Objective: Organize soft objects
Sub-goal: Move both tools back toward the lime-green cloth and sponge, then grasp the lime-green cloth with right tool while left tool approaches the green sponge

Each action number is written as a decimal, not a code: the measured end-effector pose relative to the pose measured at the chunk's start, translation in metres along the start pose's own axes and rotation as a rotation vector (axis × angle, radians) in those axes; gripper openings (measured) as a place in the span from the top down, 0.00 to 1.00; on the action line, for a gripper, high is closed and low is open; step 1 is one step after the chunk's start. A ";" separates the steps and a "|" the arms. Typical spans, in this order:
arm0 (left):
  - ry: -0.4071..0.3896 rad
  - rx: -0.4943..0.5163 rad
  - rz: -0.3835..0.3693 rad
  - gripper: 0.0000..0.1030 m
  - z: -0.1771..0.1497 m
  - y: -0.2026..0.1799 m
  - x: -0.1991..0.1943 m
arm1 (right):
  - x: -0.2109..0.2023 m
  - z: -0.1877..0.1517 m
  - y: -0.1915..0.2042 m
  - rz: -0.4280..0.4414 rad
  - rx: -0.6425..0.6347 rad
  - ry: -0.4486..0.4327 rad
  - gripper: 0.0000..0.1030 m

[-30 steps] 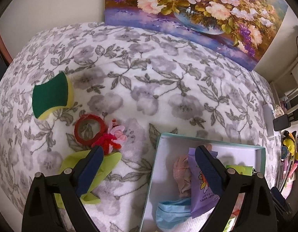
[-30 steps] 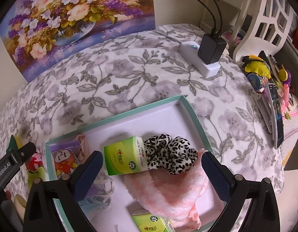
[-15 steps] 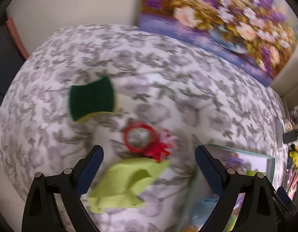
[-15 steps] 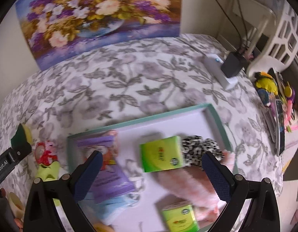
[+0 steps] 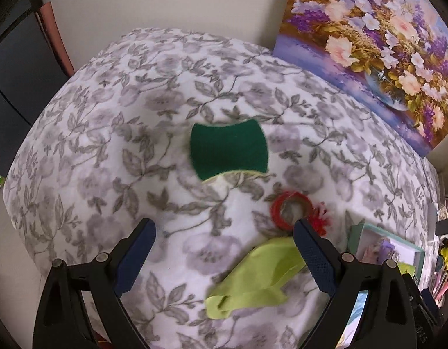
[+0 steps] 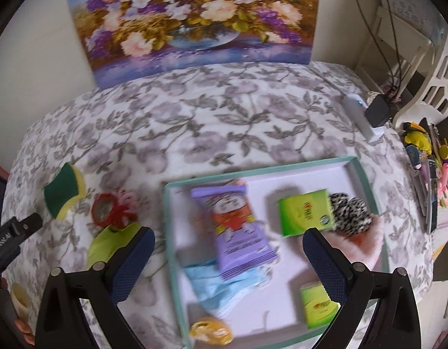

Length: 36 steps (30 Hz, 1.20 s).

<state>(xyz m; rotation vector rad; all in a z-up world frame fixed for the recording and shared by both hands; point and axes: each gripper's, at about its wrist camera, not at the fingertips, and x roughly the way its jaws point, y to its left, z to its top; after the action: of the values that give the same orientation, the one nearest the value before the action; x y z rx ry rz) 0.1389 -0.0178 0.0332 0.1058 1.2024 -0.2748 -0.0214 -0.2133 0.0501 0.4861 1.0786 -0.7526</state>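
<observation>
Left tool wide open, empty, over floral bed; green sponge frame centre, lime cloth lower right. Right tool wide open, empty, above teal box with purple pack.

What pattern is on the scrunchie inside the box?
Black-and-white leopard print on the scrunchie, clearest in the right wrist view.

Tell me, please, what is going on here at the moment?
A person with a gripper in each hand is sorting soft things into a teal box on a flowered bedspread. Both the left gripper and the right gripper are open and empty. A tissue pack, a purple packet and a face mask already lie inside; a green sponge, a red hair tie and a lime cloth wait outside.
</observation>
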 end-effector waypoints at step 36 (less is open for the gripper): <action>0.170 -0.118 0.021 0.07 -0.013 0.080 0.059 | 0.057 -0.057 0.142 0.105 -0.253 0.151 0.00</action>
<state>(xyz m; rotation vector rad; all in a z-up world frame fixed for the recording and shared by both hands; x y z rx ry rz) 0.1677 0.0529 -0.0320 0.0392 1.3831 -0.1786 0.0659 -0.0981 -0.0251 0.3841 1.2597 -0.4844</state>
